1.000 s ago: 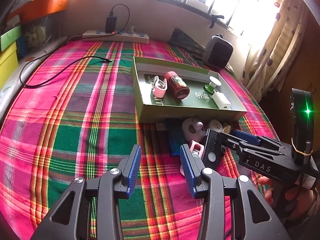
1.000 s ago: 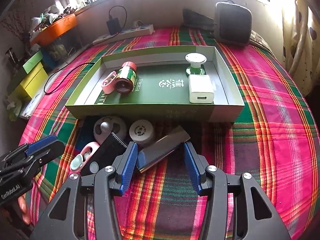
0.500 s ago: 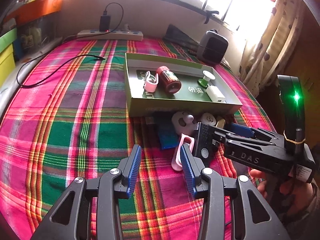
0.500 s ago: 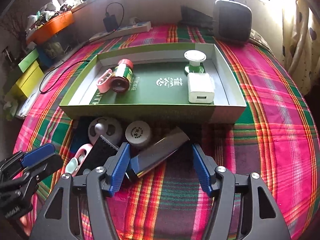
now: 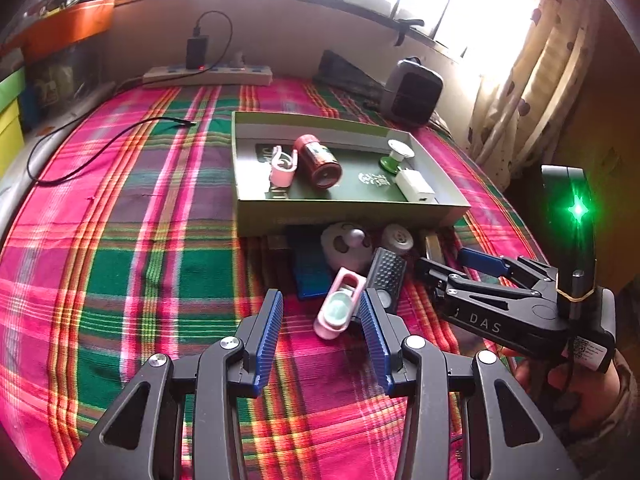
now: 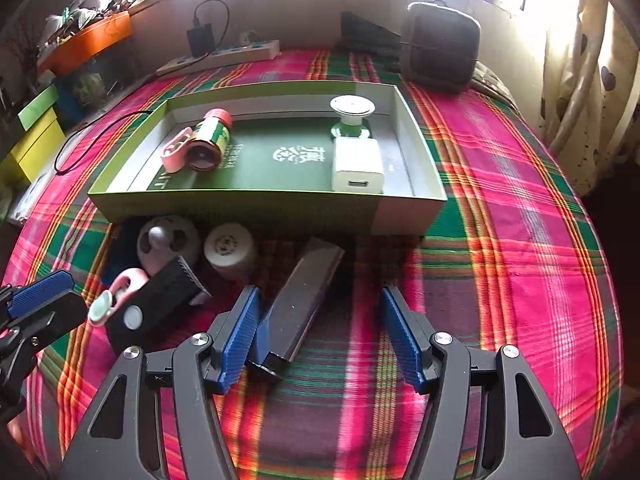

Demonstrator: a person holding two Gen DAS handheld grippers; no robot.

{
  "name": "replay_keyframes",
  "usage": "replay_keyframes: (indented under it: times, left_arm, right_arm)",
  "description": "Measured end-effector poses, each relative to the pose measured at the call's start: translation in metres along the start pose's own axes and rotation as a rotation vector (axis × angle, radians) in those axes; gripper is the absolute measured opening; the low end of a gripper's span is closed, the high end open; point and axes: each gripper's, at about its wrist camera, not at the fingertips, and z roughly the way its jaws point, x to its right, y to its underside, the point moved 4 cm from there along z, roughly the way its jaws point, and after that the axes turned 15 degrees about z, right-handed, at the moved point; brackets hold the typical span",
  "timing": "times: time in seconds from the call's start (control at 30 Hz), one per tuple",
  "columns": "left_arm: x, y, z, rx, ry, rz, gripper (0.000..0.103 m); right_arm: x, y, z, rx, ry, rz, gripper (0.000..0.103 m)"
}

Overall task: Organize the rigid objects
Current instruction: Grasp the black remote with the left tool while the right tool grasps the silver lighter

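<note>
Lying on the plaid cloth (image 6: 500,208) just in front of the green box (image 6: 256,210), a long dark bar (image 6: 298,304) runs with its long axis slanted: the near end sits low and to the left, against the inner face of the right gripper's (image 6: 318,334) left pad, and the far end points up and right toward the box's front wall. That gripper's jaws stand wide apart; the right pad is well clear of the bar, so nothing is clamped.

Left of the bar lie a black textured block (image 6: 156,308), a pink clip (image 5: 340,304), a white round cap (image 6: 230,250) and a round grey fan-like piece (image 6: 168,240), all crowded near the box's front left corner. A blue flat piece (image 5: 310,274) lies under them. The pink clip's long axis tilts up and right; its near end lies between the pads of the left gripper (image 5: 322,326), close to the right pad. That gripper is partly open, and I cannot tell whether the pad touches the clip.

Inside the box, a second pink clip (image 6: 176,150) and a red-capped bottle (image 6: 210,140) lie on their sides at the left end, touching; the bottle's cap points to the far right. At the right end a white charger (image 6: 356,164) lies flat, with a white-and-green spool (image 6: 352,118) upright just behind it.

Beyond the box, at the cloth's far edge, are a power strip (image 6: 224,54) and a grey speaker (image 6: 440,44).
</note>
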Motion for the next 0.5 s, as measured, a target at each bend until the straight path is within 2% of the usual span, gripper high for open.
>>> replay_keyframes:
  times: [0.4, 0.43, 0.5]
  left_arm:
    - [0.029, -0.007, 0.010, -0.022, 0.019, 0.083, 0.040]
    - [0.031, -0.009, 0.011, -0.021, 0.022, 0.088, 0.040]
    - [0.033, -0.011, 0.013, -0.023, 0.023, 0.096, 0.040]
  right_arm:
    - [0.021, -0.002, -0.004, 0.022, 0.020, 0.006, 0.062]
    - [0.022, -0.002, -0.004, 0.023, 0.017, 0.006, 0.060]
    - [0.025, -0.003, -0.005, 0.027, 0.010, 0.010, 0.046]
